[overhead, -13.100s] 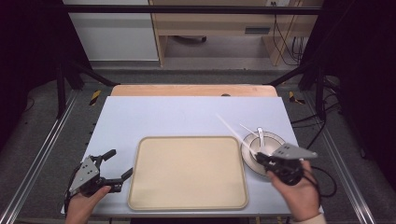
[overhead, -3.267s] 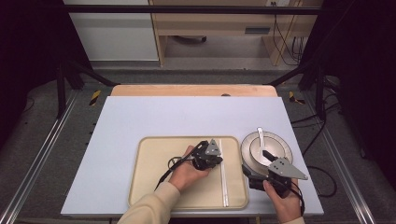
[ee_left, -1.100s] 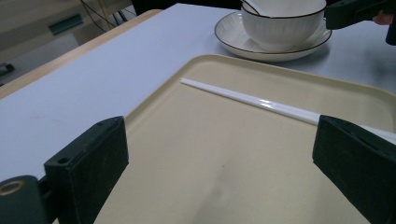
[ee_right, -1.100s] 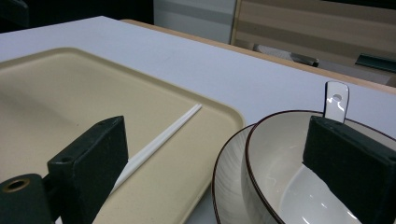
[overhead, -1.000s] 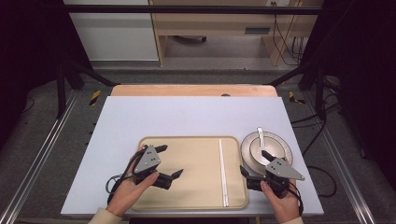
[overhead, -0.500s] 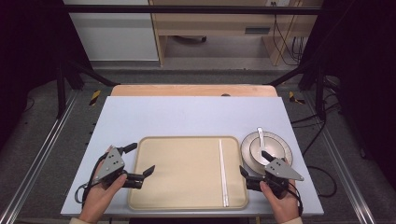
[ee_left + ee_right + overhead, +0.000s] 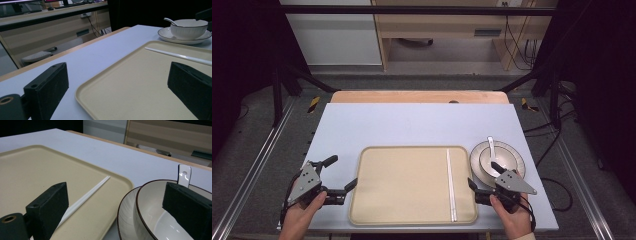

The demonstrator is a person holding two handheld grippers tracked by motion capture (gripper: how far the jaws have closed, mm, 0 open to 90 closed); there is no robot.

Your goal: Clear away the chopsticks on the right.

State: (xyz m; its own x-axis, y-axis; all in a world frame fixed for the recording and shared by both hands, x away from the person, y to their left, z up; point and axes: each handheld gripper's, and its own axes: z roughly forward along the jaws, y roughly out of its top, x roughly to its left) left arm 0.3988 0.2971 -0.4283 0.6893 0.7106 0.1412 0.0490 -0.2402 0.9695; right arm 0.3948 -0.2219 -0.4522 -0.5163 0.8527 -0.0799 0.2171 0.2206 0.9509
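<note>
both claws are gaping: i'm lining the right claw (image 7: 482,183) up on the bowl (image 7: 160,220); next, closing on its rim. left claw (image 7: 343,173) idling by the tray (image 7: 377,210).

No lettering, label, brand mark or number can be read anywhere: the tray (image 7: 412,182), the bowl (image 7: 188,28), the plate (image 7: 515,156) and the worktop (image 7: 412,125) are all plain.
</note>
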